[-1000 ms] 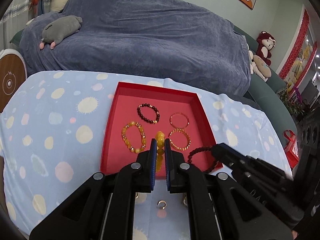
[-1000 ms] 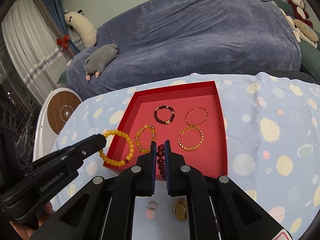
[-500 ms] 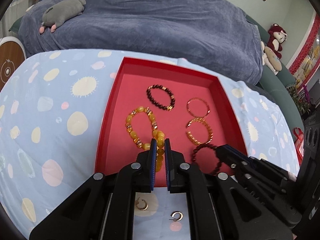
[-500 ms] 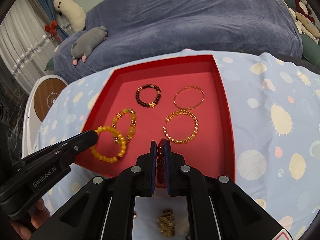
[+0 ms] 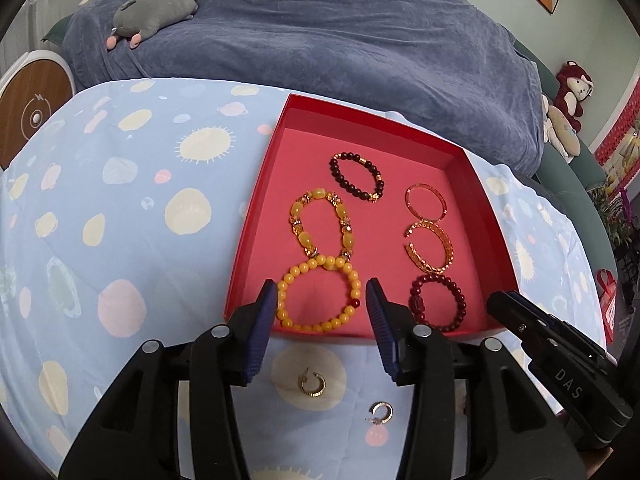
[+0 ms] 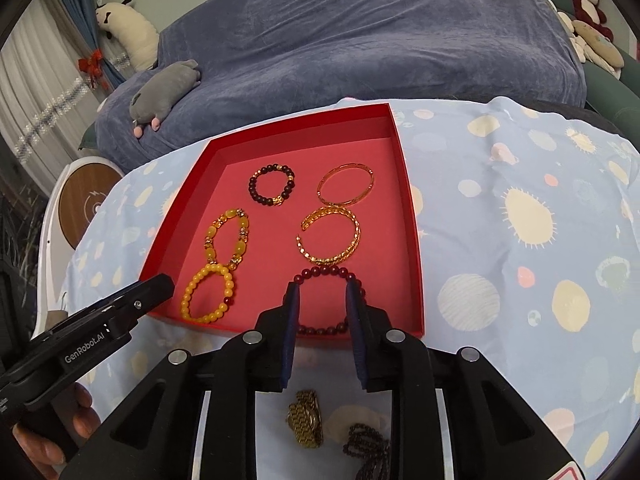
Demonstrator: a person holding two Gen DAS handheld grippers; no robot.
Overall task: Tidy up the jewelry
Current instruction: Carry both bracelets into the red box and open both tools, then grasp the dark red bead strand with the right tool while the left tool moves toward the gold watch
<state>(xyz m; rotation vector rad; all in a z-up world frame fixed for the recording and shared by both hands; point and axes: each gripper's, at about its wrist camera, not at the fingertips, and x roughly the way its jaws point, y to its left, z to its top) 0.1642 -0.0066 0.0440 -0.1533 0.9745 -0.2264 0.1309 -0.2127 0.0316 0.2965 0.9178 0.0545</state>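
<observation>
A red tray lies on the spotted blue cloth and holds several bracelets. My left gripper is open, its fingers on either side of a yellow bead bracelet lying at the tray's near left. My right gripper is open over a dark red bead bracelet lying at the tray's near right. Two gold hoop earrings lie on the cloth in front of the tray. A gold chain piece and a dark bead string lie under my right gripper.
In the tray also lie an amber bracelet, a dark bead bracelet, a thin gold bangle and a gold open cuff. A blue-covered sofa with a grey plush stands behind the table.
Both grippers have opened and let go of their bracelets, which now lie in the tray's near row. Both grippers moved lower and closer to the tray's front edge.
</observation>
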